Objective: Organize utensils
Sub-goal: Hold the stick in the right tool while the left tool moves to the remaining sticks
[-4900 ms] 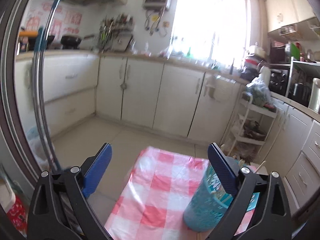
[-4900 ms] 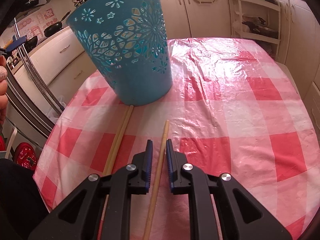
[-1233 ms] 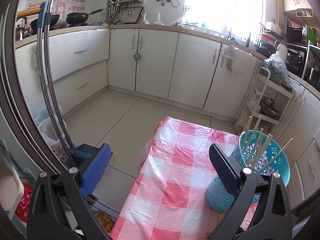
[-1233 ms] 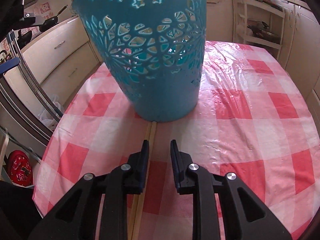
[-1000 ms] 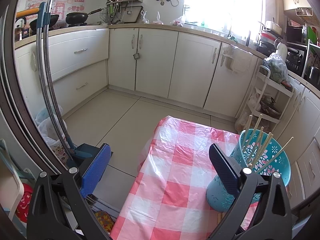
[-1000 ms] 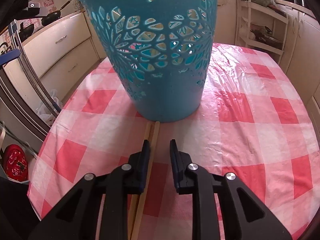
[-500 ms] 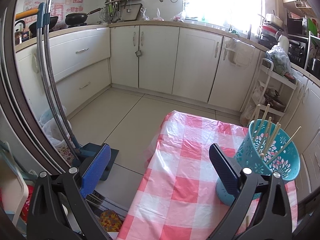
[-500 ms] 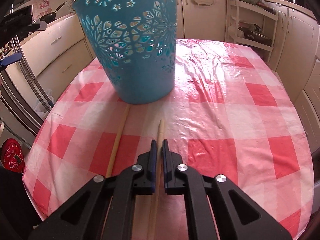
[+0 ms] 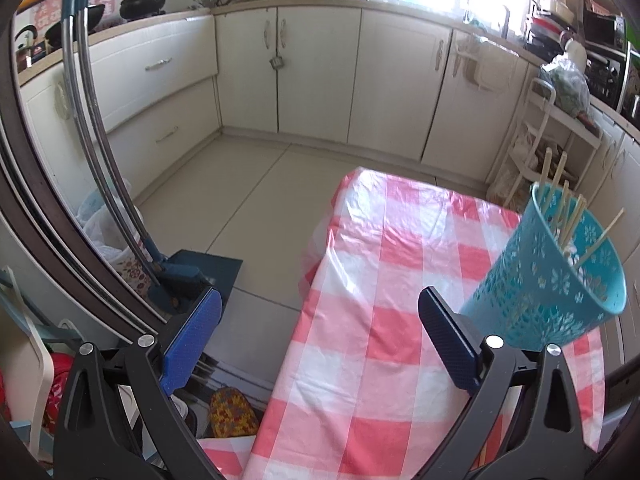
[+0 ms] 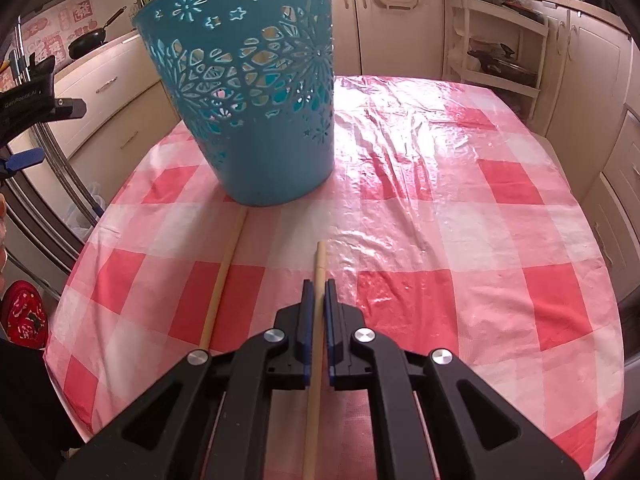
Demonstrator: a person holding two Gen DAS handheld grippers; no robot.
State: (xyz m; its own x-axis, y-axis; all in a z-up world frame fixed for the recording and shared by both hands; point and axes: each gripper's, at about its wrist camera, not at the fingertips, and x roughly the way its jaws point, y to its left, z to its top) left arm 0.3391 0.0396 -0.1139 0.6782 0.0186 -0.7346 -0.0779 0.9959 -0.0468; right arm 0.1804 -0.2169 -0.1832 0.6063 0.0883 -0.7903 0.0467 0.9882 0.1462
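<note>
A teal perforated basket (image 10: 252, 92) stands on the red-and-white checked tablecloth (image 10: 460, 208). In the left wrist view the basket (image 9: 548, 280) holds several wooden chopsticks (image 9: 568, 216) standing upright. My right gripper (image 10: 319, 290) is shut on a wooden chopstick (image 10: 319, 258) that lies along the cloth and points at the basket. A second chopstick (image 10: 222, 276) lies on the cloth to its left, its far end at the basket's base. My left gripper (image 9: 320, 332) is open and empty, held above the table's left edge.
Cream kitchen cabinets (image 9: 320, 76) run along the far walls. A white rack (image 10: 496, 40) stands beyond the table. A mop and dustpan (image 9: 172, 272) sit on the floor left of the table. The left gripper (image 10: 28, 100) shows at the right wrist view's left edge.
My right gripper has pulled back from the basket, shifted onto the right-hand chopstick and closed on it. The left gripper has tilted down and to the left, staying open.
</note>
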